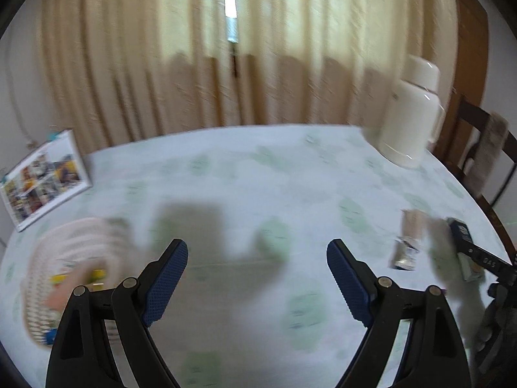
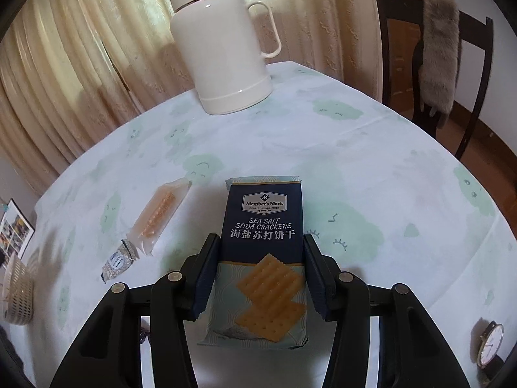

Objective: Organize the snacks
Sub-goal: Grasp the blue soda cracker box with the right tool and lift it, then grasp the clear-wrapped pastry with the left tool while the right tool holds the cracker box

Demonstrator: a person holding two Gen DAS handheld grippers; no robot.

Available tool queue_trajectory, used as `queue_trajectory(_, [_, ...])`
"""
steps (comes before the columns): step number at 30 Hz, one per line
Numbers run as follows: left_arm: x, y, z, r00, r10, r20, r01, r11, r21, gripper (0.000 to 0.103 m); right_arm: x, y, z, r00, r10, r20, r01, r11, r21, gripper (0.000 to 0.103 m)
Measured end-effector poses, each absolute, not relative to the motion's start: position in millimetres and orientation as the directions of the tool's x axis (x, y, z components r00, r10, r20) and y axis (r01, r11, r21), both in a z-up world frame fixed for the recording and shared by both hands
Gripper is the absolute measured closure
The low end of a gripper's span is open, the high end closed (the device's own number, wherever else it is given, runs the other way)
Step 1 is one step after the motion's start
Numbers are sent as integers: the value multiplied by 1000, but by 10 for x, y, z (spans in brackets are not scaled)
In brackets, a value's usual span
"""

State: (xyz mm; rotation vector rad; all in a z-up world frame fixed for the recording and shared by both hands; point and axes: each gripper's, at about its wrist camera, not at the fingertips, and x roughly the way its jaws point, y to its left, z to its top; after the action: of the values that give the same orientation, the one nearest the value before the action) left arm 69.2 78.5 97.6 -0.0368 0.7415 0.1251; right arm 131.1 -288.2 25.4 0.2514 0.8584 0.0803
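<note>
Right gripper point(image 2: 260, 270): lower centre of its frame, jaws flanking a pack of sea salt soda crackers point(image 2: 263, 252) lying on the worktop point(image 2: 371, 174); pads at both long edges, whether they press on it cannot be told. Left gripper point(image 1: 257, 278): jaws wide apart, nothing between. Slatted basket point(image 1: 74, 274), lower left, blurred. Clear-wrapped wafer point(image 2: 160, 215) and small silver sachet point(image 2: 118, 263), left of crackers. White thermos point(image 2: 223, 45), upper centre.

Landmark: white flask point(image 2: 223, 51), upright at the table's point(image 2: 371, 168) far edge.
Open cloth: broad bare stretch in front of the flask.
Obstacles: two small wrapped snacks point(image 2: 158, 216) front-left of it; chair point(image 2: 436, 48) to its right; basket point(image 2: 17, 294) far left.
</note>
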Motion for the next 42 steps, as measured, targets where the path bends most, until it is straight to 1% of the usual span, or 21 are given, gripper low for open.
queue_trajectory(6, [1103, 200, 773, 692, -4, -722, 4, 1000, -2, 18, 1280, -2878, 259, 658, 163, -736, 32, 969, 243, 52])
queue_trajectory(9, [1248, -59, 681, 673, -37, -738, 60, 998, 4, 21, 1270, -2869, 256, 655, 168, -737, 29, 969, 247, 52])
queue_trajectory(12, [1415, -326, 571, 639, -70, -766, 119, 993, 9, 30, 1264, -2879, 261, 653, 174, -737, 31, 966, 256, 52])
queue_trajectory(14, [1495, -416, 509, 613, -80, -786, 136, 991, 5, 38, 1252, -2875, 268, 650, 175, -740, 32, 966, 257, 52])
queue_trajectory(16, [1594, -520, 439, 585, -109, -804, 161, 987, -17, 43, 1245, -2866, 268, 645, 180, -742, 28, 966, 259, 52])
queue_trajectory(18, [1664, -598, 387, 561, -138, -816, 176, 983, -45, 45, 1237, -2857, 272, 643, 189, -743, 23, 964, 264, 52])
queue_trajectory(20, [1723, -681, 331, 538, -160, -827, 191, 979, -65, 53, 1225, -2848, 291, 646, 191, -739, 19, 964, 265, 52])
queue_trajectory(21, [1750, -730, 300, 528, -170, -832, 201, 977, -72, 55, 1221, -2850, 297, 647, 193, -737, 18, 963, 268, 52])
queue_trajectory(27, [1804, -859, 323, 522, -210, -827, 229, 968, -102, 58, 1223, -2868, 301, 643, 201, -739, 26, 958, 284, 52])
queue_trajectory(30, [1823, -950, 305, 519, -205, -830, 239, 967, -89, 58, 1228, -2856, 301, 640, 201, -742, 22, 960, 278, 52])
queue_trajectory(31, [1837, -980, 288, 515, -204, -832, 242, 966, -87, 59, 1231, -2852, 303, 639, 201, -742, 20, 961, 277, 52])
queue_trajectory(33, [1869, -1029, 248, 506, -199, -839, 241, 967, -84, 67, 1231, -2851, 305, 637, 208, -742, 18, 959, 284, 52])
queue_trajectory(34, [1883, -1046, 229, 502, -195, -843, 238, 968, -82, 74, 1232, -2857, 304, 637, 210, -742, 18, 958, 287, 52])
queue_trajectory(38, [1846, -1062, 221, 540, -180, -822, 243, 969, -53, 76, 1226, -2866, 307, 636, 218, -740, 19, 954, 298, 52])
queue_trajectory(42, [1727, -988, 208, 579, -184, -794, 236, 970, -53, 78, 1211, -2835, 326, 639, 227, -735, 8, 954, 301, 52])
